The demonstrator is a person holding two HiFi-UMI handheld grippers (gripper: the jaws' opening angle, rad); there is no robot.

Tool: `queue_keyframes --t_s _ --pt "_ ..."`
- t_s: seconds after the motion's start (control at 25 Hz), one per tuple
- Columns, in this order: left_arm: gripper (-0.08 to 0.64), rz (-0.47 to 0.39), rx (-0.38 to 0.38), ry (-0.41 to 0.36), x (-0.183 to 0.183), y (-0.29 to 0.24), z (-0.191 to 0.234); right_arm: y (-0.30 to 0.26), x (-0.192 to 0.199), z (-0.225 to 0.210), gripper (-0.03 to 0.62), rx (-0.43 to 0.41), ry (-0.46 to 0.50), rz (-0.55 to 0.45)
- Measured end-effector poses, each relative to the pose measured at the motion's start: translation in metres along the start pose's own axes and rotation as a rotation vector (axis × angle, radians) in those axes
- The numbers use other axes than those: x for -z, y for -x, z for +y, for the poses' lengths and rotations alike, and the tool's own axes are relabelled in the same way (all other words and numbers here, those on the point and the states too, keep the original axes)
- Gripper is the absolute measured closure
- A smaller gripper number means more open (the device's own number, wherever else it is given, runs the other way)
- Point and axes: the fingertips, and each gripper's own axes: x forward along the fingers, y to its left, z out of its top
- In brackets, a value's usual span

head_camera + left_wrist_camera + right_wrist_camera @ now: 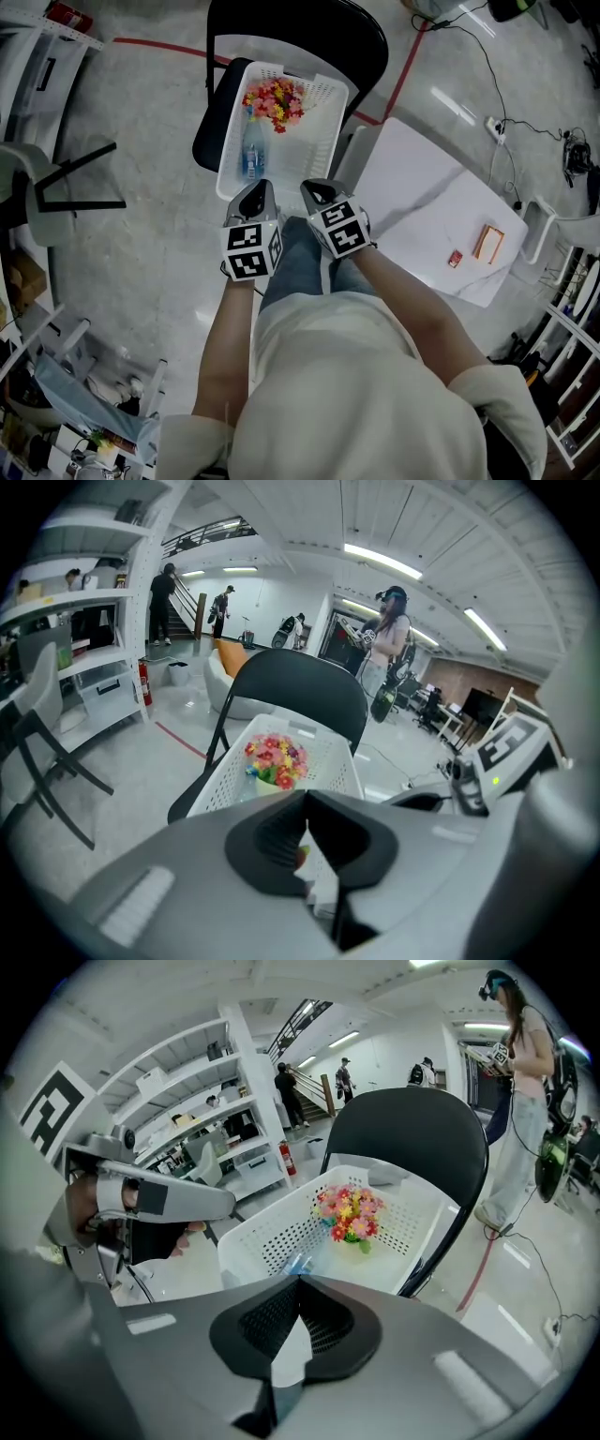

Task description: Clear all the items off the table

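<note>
Forearms side by side, angled downward; left gripper [255,193] and right gripper [320,191] both closed, empty, near white perforated plastic basket [325,141] holding colourful flower bunch [274,101]; small orange box [488,243] on white tabletop [412,178].

flowers [274,101], bottle [251,159]: in basket [319,141] | orange box [488,242], red item [455,259]: on table [422,187]

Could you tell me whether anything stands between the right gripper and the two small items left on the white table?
Nothing visible does. The right gripper, shut and empty, hovers by the basket; bare table top lies between it and the orange box and small red item.
</note>
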Motion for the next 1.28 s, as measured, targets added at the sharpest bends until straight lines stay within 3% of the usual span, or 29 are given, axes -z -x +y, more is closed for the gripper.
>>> queue_keyframes --t_s 0.64,1.28 --pt "0.551 -0.003 0.049 -0.014 -0.002 0.014 -0.013 0.025 -0.004 0.006 0.594 0.043 -0.03 -0.067" --pt "0.552 -0.005 0.149 -0.196 -0.01 0.023 -0.066 0.081 0.016 -0.014 0.594 0.155 -0.138 -0.149"
